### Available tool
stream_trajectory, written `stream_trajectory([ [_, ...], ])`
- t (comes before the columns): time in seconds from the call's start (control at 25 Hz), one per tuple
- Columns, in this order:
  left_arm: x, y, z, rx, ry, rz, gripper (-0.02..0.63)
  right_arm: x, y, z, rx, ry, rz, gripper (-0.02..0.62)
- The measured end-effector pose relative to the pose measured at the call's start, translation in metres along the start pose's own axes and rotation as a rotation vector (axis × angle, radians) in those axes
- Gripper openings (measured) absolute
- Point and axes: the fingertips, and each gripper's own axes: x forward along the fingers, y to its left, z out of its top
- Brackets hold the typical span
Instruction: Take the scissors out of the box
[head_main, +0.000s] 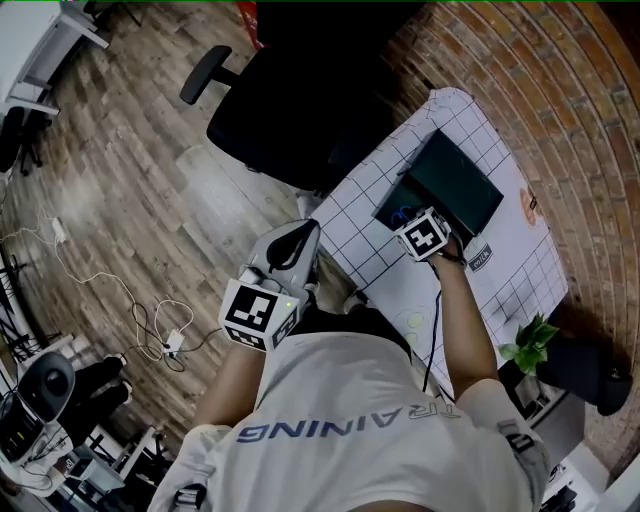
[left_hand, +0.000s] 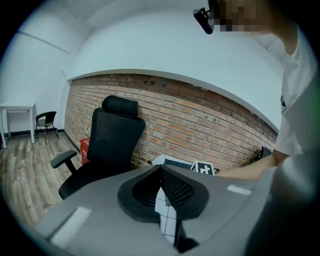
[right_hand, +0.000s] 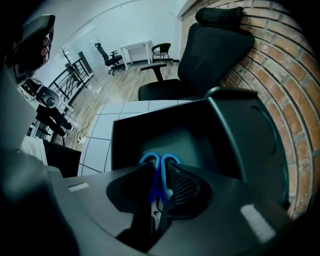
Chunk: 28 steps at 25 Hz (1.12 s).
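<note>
1. Right gripper view: the blue-handled steel scissors (right_hand: 159, 167) are seen inside the dark rectangular box (right_hand: 117, 145). Its hinged lid (right_hand: 245, 135) is raised, and it stands on the white grid-covered counter (right_hand: 102, 131).
2. The right claw (right_hand: 160, 172) is pointed steeply down into the box. Its jaws are spread wide, with one pad on either side of the scissors' handles. No firm press on the handles is seen, so the scissors are judged not yet gripped.
3. The left claw (left_hand: 161, 172) is held well apart from the box, off the counter's near edge. Its jaws are brought together and nothing is held between them.
4. The step in hand is judged to be the grasp itself: the scissors are framed by the claw, but nothing has been lifted out.
5. The next move calls for the right jaws to be closed squarely on the handles near the pivot. A straight lift is then needed, kept clear of the box walls and the raised lid.
6. The long axis of the scissors is laid along the gap between the jaws. The blue loops are pointed away from the camera, toward the far wall of the box, and the blades are pointed back under the claw. Only the pivot is seen there, and the blade tips are hidden.
</note>
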Motion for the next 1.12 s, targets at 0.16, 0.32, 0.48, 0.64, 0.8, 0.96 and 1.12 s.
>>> stream_trajectory([
  [0.16, -0.003, 0.001, -0.001, -0.01, 0.001, -0.004, 0.002, 0.006, -0.001, -0.001, 0.012, -0.009, 0.005, 0.101],
  [0.32, -0.003, -0.005, 0.003, 0.001, -0.002, -0.026, 0.002, -0.011, -0.005, 0.005, 0.034, -0.069, -0.027, 0.098],
  [0.48, 0.0, -0.01, 0.018, 0.017, -0.021, -0.056, 0.002, -0.05, -0.009, 0.014, 0.092, -0.176, -0.071, 0.097],
  [0.64, 0.008, -0.022, 0.036, 0.052, -0.046, -0.098, 0.002, -0.1, -0.02, 0.016, 0.152, -0.3, -0.119, 0.095],
  [0.8, 0.019, -0.04, 0.052, 0.094, -0.066, -0.153, 0.002, -0.149, -0.027, 0.013, 0.219, -0.424, -0.173, 0.095],
  [0.96, 0.027, -0.063, 0.07, 0.143, -0.097, -0.203, 0.002, -0.201, -0.033, 0.009, 0.285, -0.573, -0.242, 0.095],
  [1.12, 0.036, -0.09, 0.092, 0.202, -0.134, -0.27, 0.002, -0.258, -0.042, -0.005, 0.366, -0.716, -0.341, 0.095],
])
